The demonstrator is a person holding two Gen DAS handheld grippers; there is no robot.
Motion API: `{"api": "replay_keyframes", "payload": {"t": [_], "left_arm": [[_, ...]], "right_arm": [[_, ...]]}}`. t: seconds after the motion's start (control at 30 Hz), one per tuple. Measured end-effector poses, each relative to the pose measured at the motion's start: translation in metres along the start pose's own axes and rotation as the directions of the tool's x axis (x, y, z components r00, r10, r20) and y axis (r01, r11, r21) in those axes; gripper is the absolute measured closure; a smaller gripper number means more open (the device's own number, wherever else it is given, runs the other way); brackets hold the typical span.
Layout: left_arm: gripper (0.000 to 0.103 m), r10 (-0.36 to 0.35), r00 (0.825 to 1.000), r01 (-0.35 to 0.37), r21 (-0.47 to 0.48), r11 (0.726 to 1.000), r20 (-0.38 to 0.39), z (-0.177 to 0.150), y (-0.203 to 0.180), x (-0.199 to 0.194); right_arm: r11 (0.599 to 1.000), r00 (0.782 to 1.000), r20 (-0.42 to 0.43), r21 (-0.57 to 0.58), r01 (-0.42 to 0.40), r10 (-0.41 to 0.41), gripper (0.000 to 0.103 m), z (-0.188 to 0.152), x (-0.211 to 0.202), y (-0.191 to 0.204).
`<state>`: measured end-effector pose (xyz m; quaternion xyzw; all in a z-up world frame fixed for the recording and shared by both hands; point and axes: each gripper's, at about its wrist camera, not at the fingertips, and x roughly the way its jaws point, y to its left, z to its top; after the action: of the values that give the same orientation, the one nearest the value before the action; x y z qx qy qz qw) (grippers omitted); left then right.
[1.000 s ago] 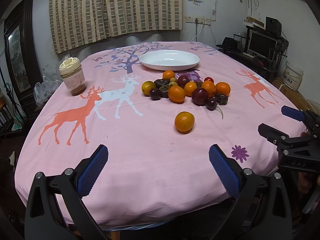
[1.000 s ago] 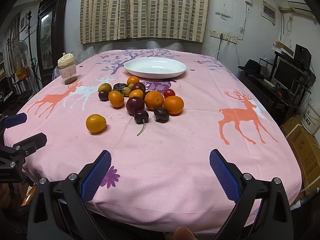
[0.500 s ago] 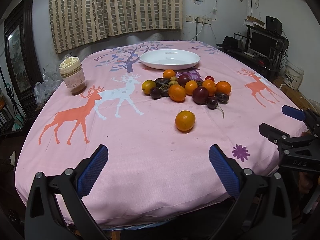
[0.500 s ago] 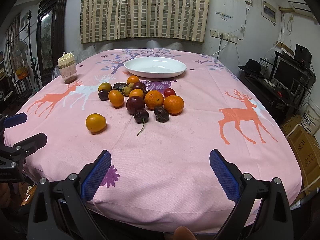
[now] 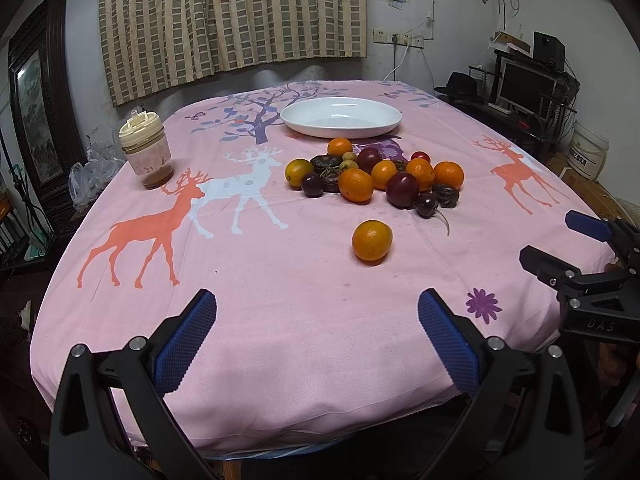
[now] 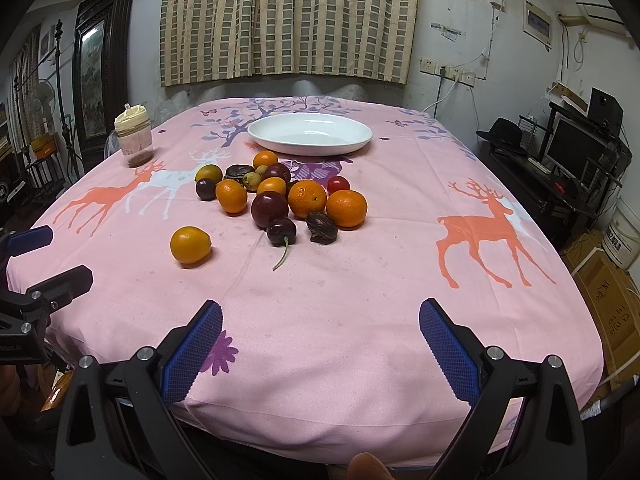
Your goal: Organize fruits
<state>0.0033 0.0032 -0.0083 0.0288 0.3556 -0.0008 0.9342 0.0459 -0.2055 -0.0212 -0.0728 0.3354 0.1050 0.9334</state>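
A pile of fruit lies mid-table: oranges, dark plums, cherries, small green fruits. It also shows in the right wrist view. One orange sits apart, nearer me, also in the right wrist view. An empty white plate stands behind the pile, also in the right wrist view. My left gripper is open and empty above the table's near edge. My right gripper is open and empty, to the right of the left one.
A lidded jar stands at the table's left. The pink deer-print cloth covers the table. A monitor and shelf stand by the right wall. A framed cabinet stands left.
Both grippers have stayed open and almost still; the left view has crept slightly. The fruit has not moved.
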Motion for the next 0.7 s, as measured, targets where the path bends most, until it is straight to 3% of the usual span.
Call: {"api": "replay_keyframes", "payload": {"t": [0.7], "left_arm": [[0.004,0.002,1.000,-0.002,0.002,1.000,-0.007,-0.0054,0.0015,0.0040]], "right_arm": [[1.000,1.000,-0.002,0.000,0.002,-0.002,0.004,0.0006,0.0019,0.0000]]}}
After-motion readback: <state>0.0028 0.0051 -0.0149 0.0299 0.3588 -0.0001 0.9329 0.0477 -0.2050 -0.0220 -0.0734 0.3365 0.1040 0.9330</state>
